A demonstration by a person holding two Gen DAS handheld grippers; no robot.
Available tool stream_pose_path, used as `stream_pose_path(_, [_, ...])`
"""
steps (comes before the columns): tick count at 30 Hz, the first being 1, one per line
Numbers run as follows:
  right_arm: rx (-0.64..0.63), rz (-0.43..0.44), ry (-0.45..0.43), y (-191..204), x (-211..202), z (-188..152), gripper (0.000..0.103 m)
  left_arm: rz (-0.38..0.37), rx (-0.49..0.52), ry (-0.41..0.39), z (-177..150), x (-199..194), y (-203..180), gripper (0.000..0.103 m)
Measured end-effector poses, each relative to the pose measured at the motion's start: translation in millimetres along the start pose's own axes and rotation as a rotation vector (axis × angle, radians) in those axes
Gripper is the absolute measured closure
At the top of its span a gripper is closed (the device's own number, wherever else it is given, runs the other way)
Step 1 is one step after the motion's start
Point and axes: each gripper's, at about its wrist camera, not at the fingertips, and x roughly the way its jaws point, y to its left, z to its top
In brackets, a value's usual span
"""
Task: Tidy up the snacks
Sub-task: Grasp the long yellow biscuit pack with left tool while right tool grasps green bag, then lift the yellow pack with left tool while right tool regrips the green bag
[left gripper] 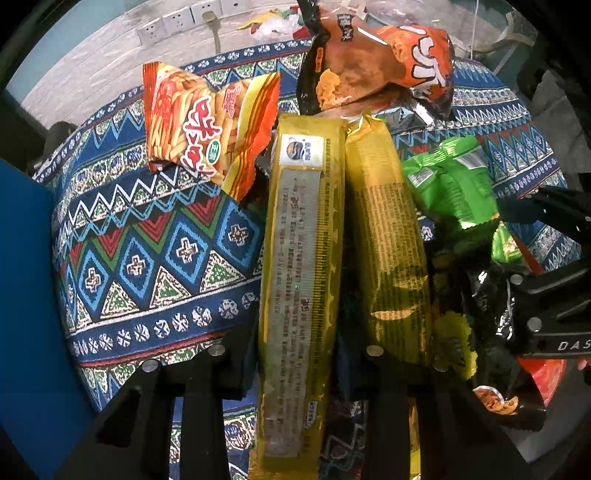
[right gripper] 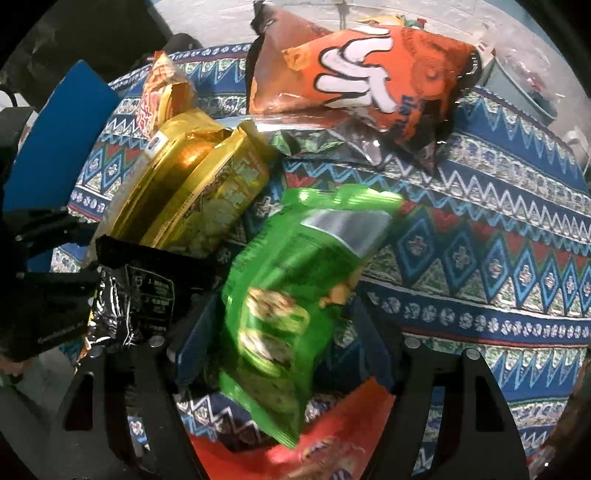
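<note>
Left gripper [left gripper: 295, 354] had closed on the yellow packet [left gripper: 301, 258]; lift it straight, clear of its twin [left gripper: 388, 240]. Right gripper [right gripper: 284, 347] stood wide around the green bag [right gripper: 295, 295], pads off it.

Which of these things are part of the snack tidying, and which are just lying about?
Part of the job: left gripper shut on a gold biscuit pack; second gold pack; green bag between the right gripper's open jaws; orange bag; fries bag; black packet.

Lying about: patterned tablecloth; wall sockets.
</note>
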Motion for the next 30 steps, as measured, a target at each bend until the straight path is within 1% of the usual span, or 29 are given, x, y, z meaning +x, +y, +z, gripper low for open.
stream_pose_path(2, [-0.008, -0.009, -0.006, 2.7, 2.3, 2.2, 0.03, -0.003, 0.001, -0.003, 1.2, 3.2, -4.1, 0.069])
stream_pose_path(4, [-0.01, -0.008, -0.008, 5.3, 4.4, 4.5, 0.036, -0.006, -0.004, -0.007, 2.7, 1.8, -5.7, 0.07])
stream_pose_path(5, [-0.011, -0.009, -0.011, 5.4, 3.6, 4.9, 0.041, -0.004, -0.006, -0.009, 4.0, 1.0, -3.7, 0.07])
stream_pose_path(6, [-0.014, -0.017, -0.016, 6.3, 3.1, 5.8, 0.048, -0.002, -0.008, -0.013, 3.3, 0.1, -3.2, 0.07])
stream_pose_path(8, [-0.032, -0.038, -0.024, 8.6, 1.6, 7.4, 0.054, -0.003, -0.012, -0.021, 2.8, -3.9, -0.2, 0.07])
stream_pose_path(10, [-0.046, -0.056, -0.037, 9.5, -2.4, 6.9, 0.069, 0.001, -0.012, -0.032, 1.7, -8.7, 0.1, 0.07])
stream_pose_path(12, [-0.051, -0.071, -0.063, 10.5, -9.8, 6.4, 0.075, 0.014, -0.003, -0.054, 0.8, -18.9, -1.4, 0.07])
stream_pose_path(21, [-0.058, -0.096, -0.135, 8.9, -45.2, -0.1, 0.076, 0.053, 0.02, -0.148, -8.7, -65.0, -11.1, 0.07])
stream_pose_path(25, [-0.067, -0.111, -0.174, 13.0, -62.7, -2.6, 0.076, 0.042, 0.006, -0.179, -6.4, -81.0, -1.7, 0.07])
stream_pose_path(30, [-0.071, -0.12, -0.217, 18.7, -82.8, -2.9, 0.076, 0.055, 0.001, -0.219, -9.6, -98.2, 1.4, 0.07])
